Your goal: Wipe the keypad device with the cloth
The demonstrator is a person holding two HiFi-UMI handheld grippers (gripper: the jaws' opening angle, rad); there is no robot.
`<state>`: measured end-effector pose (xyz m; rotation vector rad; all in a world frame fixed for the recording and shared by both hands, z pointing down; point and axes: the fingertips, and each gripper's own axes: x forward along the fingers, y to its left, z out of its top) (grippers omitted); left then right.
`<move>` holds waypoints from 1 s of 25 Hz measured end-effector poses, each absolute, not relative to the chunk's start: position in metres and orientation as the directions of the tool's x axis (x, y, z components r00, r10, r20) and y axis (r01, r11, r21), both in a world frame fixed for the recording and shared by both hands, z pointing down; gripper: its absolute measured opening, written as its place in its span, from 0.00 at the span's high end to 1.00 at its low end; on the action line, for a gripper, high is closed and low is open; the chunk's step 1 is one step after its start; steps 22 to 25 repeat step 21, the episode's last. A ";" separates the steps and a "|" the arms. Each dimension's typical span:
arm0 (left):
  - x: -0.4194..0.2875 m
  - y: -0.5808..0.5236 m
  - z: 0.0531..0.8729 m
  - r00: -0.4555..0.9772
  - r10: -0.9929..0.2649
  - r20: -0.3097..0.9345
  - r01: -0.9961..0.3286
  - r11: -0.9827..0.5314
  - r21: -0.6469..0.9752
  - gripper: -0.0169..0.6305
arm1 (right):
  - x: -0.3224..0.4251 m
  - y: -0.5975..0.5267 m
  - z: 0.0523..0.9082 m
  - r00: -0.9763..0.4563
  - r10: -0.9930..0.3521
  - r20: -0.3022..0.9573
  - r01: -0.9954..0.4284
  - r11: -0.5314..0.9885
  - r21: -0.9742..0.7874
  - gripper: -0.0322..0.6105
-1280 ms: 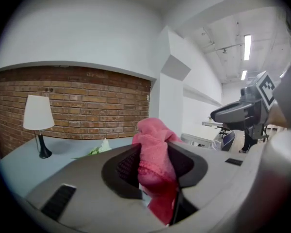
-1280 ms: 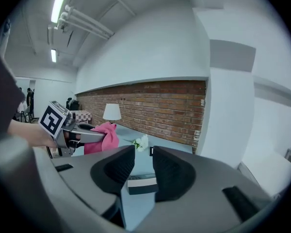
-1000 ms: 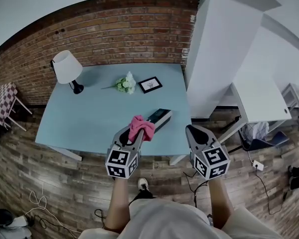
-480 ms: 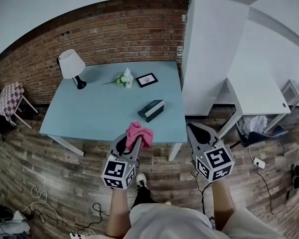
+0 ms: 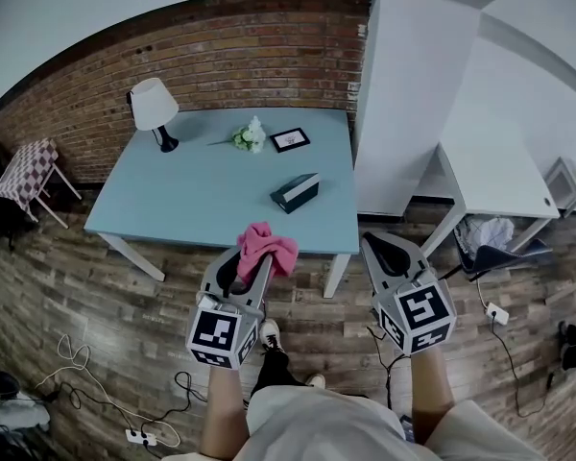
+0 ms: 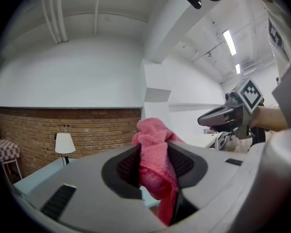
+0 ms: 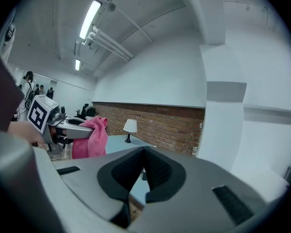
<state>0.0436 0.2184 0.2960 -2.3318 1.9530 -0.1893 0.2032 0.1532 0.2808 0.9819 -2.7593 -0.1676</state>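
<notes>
head view: my left gripper point(image 5: 248, 265) was clamped on the pink cloth point(image 5: 266, 246), right gripper point(image 5: 381, 246) closed, empty, both short of the table point(image 5: 192, 209). keypad device point(image 5: 295, 192) sat there, well apart; i couldn't judge if wiped.

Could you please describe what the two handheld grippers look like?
The left claw and right claw are grey, tapering shells with dark ribbed pads. Each carries a white cube with black square markers at its rear. No sleeves cover the forearms.
</notes>
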 end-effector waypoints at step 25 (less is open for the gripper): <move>0.065 0.239 0.305 0.193 -0.979 0.067 -0.968 -0.201 -0.153 0.71 | 0.227 0.173 0.305 -0.737 -0.643 0.210 -0.624 0.766 0.156 0.94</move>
